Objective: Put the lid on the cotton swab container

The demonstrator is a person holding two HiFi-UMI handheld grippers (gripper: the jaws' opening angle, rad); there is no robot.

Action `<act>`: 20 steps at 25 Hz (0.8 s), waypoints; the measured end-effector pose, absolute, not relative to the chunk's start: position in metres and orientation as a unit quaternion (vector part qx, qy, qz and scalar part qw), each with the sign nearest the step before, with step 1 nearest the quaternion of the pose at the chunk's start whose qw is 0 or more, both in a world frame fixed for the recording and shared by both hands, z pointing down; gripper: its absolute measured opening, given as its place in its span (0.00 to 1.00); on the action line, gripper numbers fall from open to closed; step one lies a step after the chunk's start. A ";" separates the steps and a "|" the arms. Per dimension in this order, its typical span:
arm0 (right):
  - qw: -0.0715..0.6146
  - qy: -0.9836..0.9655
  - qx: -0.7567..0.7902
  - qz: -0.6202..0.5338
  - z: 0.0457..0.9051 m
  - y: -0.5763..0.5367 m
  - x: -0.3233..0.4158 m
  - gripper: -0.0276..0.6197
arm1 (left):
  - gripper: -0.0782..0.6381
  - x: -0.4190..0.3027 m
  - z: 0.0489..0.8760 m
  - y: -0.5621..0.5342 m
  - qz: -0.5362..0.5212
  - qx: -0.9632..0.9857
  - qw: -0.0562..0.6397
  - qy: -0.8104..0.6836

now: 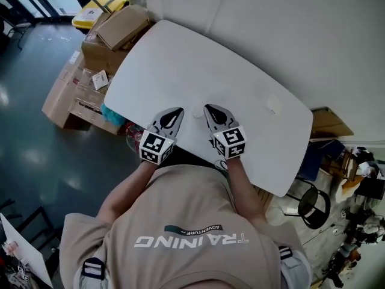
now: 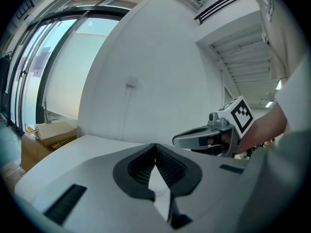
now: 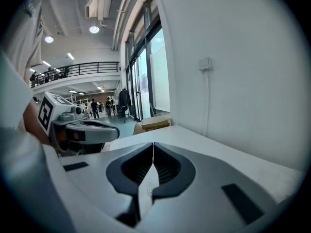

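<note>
The left gripper [image 1: 178,112] and right gripper [image 1: 209,109] sit side by side at the tabletop's [image 1: 198,65] 6 o'clock edge, each with its jaws pressed together on nothing. At 2 o'clock from the right gripper lies a faint pale shape [image 1: 274,105], too small to tell whether it is the cotton swab container.

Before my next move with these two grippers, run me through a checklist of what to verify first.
1. Left gripper free: ok, jaws together on nothing.
2. Right gripper free: ok, jaws together on nothing.
3. Grippers apart from each other: ok, side by side over the near edge of the table.
4. Cotton swab container located: not ok, no view shows it clearly.
5. Lid located: cannot tell, there is only a small pale spot on the table between the grippers.
</note>
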State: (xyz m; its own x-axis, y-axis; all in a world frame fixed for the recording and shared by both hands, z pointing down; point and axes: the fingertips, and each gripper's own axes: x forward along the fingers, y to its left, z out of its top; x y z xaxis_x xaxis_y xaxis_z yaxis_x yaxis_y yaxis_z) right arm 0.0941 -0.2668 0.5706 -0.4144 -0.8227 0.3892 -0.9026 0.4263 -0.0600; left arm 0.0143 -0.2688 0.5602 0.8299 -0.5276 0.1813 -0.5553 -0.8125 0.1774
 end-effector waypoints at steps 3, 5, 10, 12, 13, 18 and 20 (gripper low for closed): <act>0.157 -0.828 0.514 0.162 0.588 -0.277 0.090 0.07 | 0.13 0.018 0.564 -0.274 0.065 0.949 0.117 -0.285; 0.172 -0.829 0.502 0.175 0.602 -0.281 0.088 0.07 | 0.13 0.022 0.564 -0.275 0.067 0.948 0.120 -0.287; 0.204 -0.835 0.472 0.197 0.636 -0.293 0.089 0.07 | 0.13 0.028 0.560 -0.274 0.063 0.944 0.116 -0.303; 0.215 -0.837 0.459 0.207 0.648 -0.295 0.090 0.07 | 0.13 0.030 0.560 -0.271 0.063 0.940 0.119 -0.313; 0.220 -0.837 0.453 0.212 0.654 -0.296 0.090 0.07 | 0.13 0.030 0.559 -0.269 0.063 0.939 0.119 -0.317; 0.248 -0.841 0.427 0.219 0.675 -0.298 0.083 0.07 | 0.13 0.024 0.567 -0.268 0.069 0.932 0.124 -0.334; 0.256 -0.840 0.421 0.226 0.683 -0.296 0.083 0.07 | 0.13 0.022 0.571 -0.265 0.076 0.931 0.122 -0.336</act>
State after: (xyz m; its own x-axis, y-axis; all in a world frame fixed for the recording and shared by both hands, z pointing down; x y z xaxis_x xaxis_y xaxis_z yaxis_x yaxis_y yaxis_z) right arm 0.0827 -0.2963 0.6832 -0.5137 -0.5922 0.6208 -0.8235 0.5434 -0.1631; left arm 0.0220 -0.2653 0.5714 0.7629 -0.6067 0.2233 -0.6437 -0.7449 0.1754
